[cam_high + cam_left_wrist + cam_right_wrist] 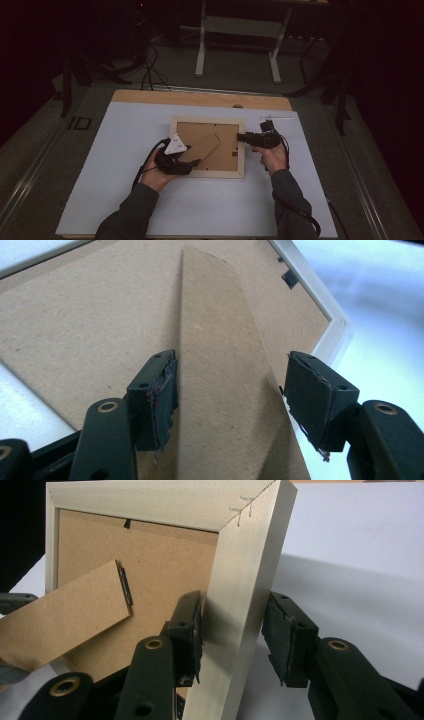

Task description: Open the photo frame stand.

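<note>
A pale wooden picture frame lies face down on the white sheet, its brown backing board up. A brown cardboard stand leg is hinged to the backing and lifted off it. My left gripper comes in from the frame's near left corner. In the left gripper view its pads sit against both long edges of the stand leg. My right gripper is at the frame's right side. In the right gripper view its jaws clamp the right rail of the frame, one pad inside and one outside.
The white sheet covers most of a wooden table, with free room around the frame. A thin pale object lies just behind the right gripper. Beyond the table stand a metal leg frame and floor cables.
</note>
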A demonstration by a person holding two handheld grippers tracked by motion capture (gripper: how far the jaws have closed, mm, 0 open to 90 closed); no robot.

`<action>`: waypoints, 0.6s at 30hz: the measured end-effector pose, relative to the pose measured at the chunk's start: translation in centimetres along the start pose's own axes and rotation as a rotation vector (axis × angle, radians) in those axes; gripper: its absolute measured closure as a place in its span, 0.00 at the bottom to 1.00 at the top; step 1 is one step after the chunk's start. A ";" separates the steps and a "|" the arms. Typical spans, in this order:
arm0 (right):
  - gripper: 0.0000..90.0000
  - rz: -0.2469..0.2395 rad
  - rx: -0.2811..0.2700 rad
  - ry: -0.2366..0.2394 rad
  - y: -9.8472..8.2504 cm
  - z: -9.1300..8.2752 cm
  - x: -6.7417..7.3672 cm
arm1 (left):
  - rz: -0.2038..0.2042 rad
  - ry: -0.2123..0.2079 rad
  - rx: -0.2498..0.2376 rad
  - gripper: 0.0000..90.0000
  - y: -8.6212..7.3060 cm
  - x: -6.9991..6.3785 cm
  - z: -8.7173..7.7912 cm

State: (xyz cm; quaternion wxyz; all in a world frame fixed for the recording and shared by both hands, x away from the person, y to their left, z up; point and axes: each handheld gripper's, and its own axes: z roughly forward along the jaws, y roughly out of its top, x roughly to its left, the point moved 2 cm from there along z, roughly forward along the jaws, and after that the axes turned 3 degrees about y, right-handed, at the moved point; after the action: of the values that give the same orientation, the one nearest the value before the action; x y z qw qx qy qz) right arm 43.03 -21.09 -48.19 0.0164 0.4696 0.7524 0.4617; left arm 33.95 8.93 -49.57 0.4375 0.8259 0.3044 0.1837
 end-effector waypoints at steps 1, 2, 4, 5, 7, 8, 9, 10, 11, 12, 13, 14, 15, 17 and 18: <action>0.66 -0.002 -0.001 0.000 0.0 0.0 0.0 | -0.019 -0.012 0.013 0.44 0.1 0.3 -0.1; 0.66 -0.003 -0.002 0.000 0.0 0.0 0.1 | -0.028 -0.019 0.024 0.44 0.1 0.5 -0.1; 0.66 -0.003 -0.003 -0.002 0.0 -0.1 0.1 | -0.046 -0.029 0.037 0.44 0.1 0.8 -0.1; 0.66 -0.004 -0.003 -0.002 0.0 -0.1 0.1 | -0.061 -0.044 0.040 0.44 0.1 0.9 -0.1; 0.66 -0.008 -0.003 -0.002 0.0 -0.1 0.1 | -0.106 -0.080 0.043 0.45 0.0 1.2 0.0; 0.66 -0.010 -0.002 -0.004 0.0 -0.1 0.1 | -0.136 -0.111 0.044 0.46 0.0 1.4 0.0; 0.66 -0.010 -0.003 -0.002 0.0 -0.1 0.2 | -0.162 -0.146 0.051 0.48 -0.1 1.6 0.0; 0.66 -0.013 -0.002 -0.005 0.0 -0.1 0.2 | -0.182 -0.163 0.051 0.48 -0.1 1.7 0.1; 0.66 -0.017 -0.001 -0.006 0.1 -0.2 0.2 | -0.182 -0.163 0.051 0.49 -0.1 1.7 0.1; 0.66 -0.019 -0.002 -0.007 0.1 -0.2 0.3 | -0.207 -0.183 0.065 0.50 -0.2 1.9 0.1; 0.66 -0.020 -0.004 -0.008 0.1 -0.2 0.4 | -0.207 -0.183 0.065 0.51 -0.2 1.9 0.1; 0.66 -0.024 -0.004 -0.009 0.1 -0.2 0.4 | -0.210 -0.184 0.073 0.51 -0.2 2.0 0.1; 0.66 -0.028 -0.003 -0.010 0.1 -0.2 0.4 | -0.210 -0.190 0.089 0.52 -0.3 2.0 0.2; 0.66 -0.032 -0.003 -0.009 0.2 -0.3 0.5 | -0.205 -0.196 0.101 0.53 -0.3 2.0 0.2; 0.66 -0.032 -0.003 -0.009 0.2 -0.3 0.5 | -0.205 -0.196 0.101 0.55 -0.3 2.0 0.2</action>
State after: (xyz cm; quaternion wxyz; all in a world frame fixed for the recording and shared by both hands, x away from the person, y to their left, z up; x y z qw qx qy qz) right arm 42.73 -20.90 -47.72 0.0279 0.4598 0.7588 0.4604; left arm 35.46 10.27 -49.89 0.4393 0.8254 0.3521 0.0411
